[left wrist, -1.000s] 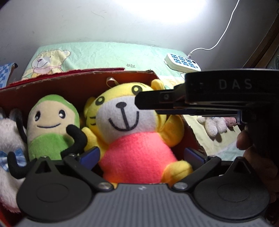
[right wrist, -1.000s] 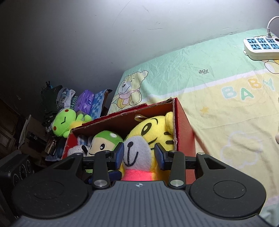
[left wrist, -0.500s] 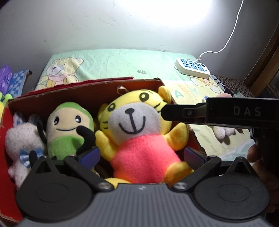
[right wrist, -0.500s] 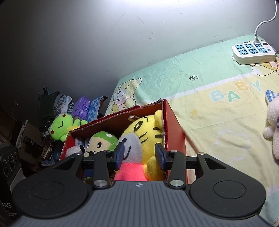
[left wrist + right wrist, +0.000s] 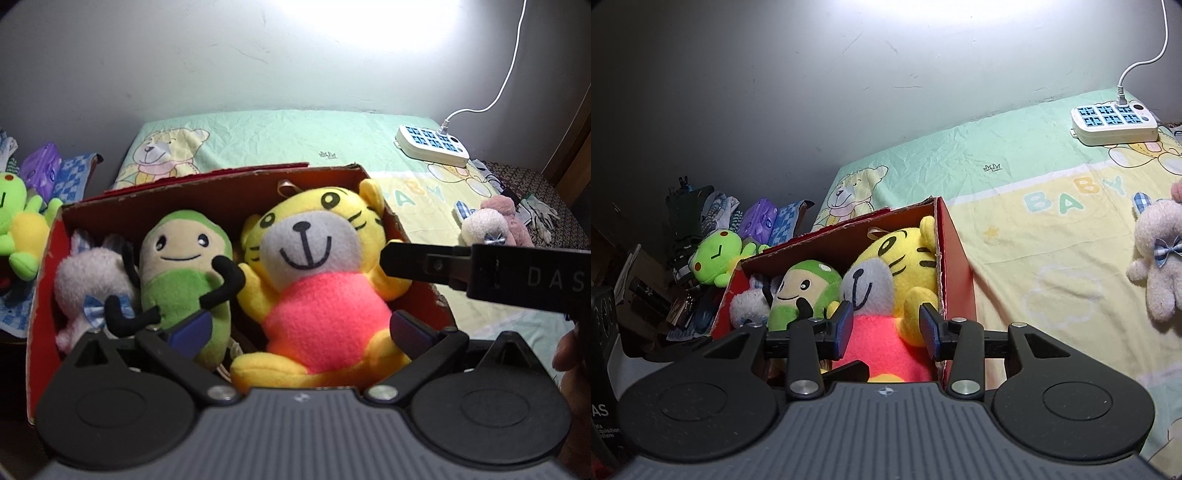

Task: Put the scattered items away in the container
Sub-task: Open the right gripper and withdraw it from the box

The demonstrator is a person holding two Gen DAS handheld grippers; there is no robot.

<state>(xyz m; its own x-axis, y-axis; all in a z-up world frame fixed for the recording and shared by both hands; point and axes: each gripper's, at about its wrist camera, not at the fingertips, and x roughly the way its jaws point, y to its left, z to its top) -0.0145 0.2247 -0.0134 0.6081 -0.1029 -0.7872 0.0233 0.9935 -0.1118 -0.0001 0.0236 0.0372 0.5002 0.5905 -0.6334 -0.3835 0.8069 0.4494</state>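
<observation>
Box: the red box sits on the bed, at the bed's left edge.
In the box: a yellow tiger toy fills the right side. A green toy leans beside it, and a white bunny is squeezed at the far left.
Still out: a white bunny with a blue bow lies on the bed, well apart from the box on its right. A pink toy lies just beside that bunny.
Left tool: the left tool is spread wide, with the tiger's belly between its tips. It pinches nothing.
Right tool: the right tool is spread too, low over the tiger near the box's right wall. It holds nothing.
What could go wrong: the box looks full. I think one more toy could push the tiger out over the wall.
Also: the two tools are close together, so they might bump.
Near the wall: a white power strip lies on the bed, far from the box.
</observation>
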